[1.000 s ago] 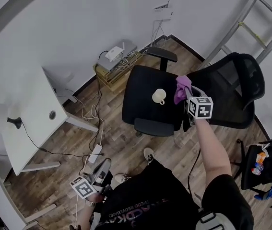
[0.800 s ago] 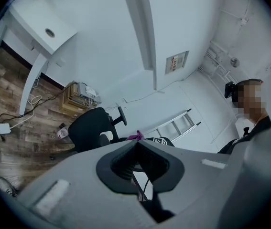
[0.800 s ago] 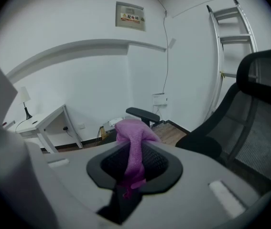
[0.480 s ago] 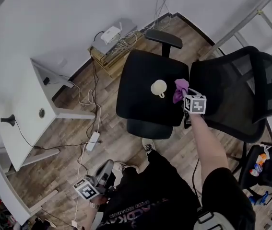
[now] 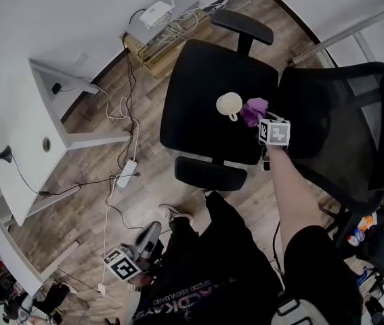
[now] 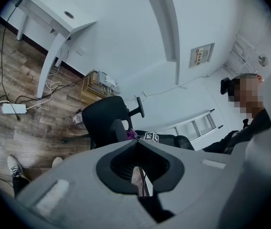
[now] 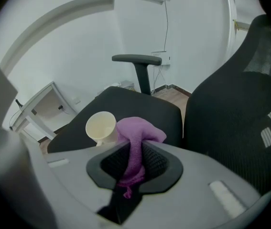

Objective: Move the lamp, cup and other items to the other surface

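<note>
My right hand-held gripper (image 5: 261, 119) pinches the purple cloth (image 5: 254, 109) in nearly closed jaws at the chair seat's (image 5: 198, 93) back edge, just beside the cup (image 5: 229, 104). Dropping it carelessly could topple that cup. My left hand-held gripper (image 5: 144, 242) is closed and empty.

The lamp (image 5: 1, 156) has its shade cut off by the head view's left edge

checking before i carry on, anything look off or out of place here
Nothing is spilled or broken. The cup sits on the office chair seat, an odd spot, with the purple cloth bunched beside it in the right tongs. Loose cables and a power strip sprawl across the floor.
</note>
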